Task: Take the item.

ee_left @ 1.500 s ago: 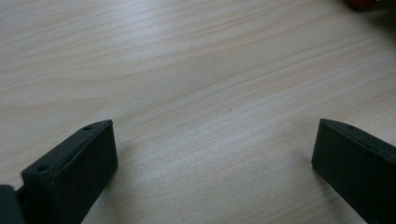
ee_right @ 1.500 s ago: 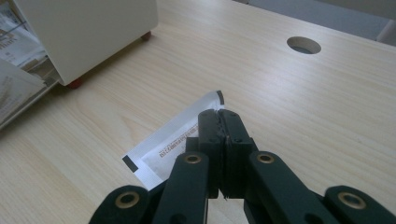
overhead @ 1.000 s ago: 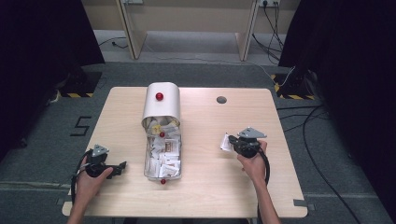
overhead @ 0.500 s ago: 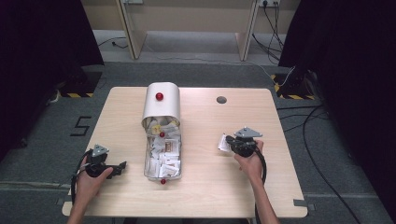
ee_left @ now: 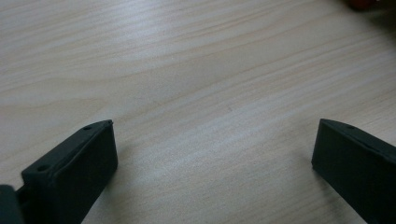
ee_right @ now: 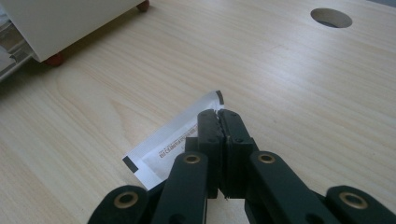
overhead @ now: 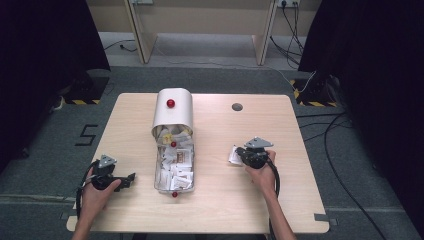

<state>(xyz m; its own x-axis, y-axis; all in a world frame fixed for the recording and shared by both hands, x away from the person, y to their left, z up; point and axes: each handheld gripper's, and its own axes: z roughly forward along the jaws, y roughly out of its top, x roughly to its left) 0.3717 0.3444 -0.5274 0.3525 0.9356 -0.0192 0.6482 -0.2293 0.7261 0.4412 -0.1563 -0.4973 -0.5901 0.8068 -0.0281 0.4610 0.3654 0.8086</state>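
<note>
A pale wooden table (overhead: 280,125) stands on grey carpet, dark curtains to either side and cables trailing on the floor at the right. Left of its centre lies an open metal box (overhead: 173,167) full of white sachets, its rounded lid (overhead: 172,114) tipped back on the far side, red knobs showing.

The right gripper (ee_right: 218,114) has its jaws pressed together on one white sachet (ee_right: 173,140), pinching it at the edge while the packet lies flat on the wood, right of the box; in the high view the same sachet (overhead: 233,155) sits just left of that gripper (overhead: 241,153). The left gripper (overhead: 131,177) rests near the table's near left corner with its jaws spread wide over bare wood, holding nothing.

The bite looks shallow, so a quick lift or swing could likely let the thin packet slip out or fold. Dragging it could snag it on the wood grain.

There is open table all round the right gripper: clear wood toward the box, toward the round cable hole (overhead: 237,106) at the far side, and to the right edge. The box's near wall and raised lid are the only obstacles on a path leftward.
</note>
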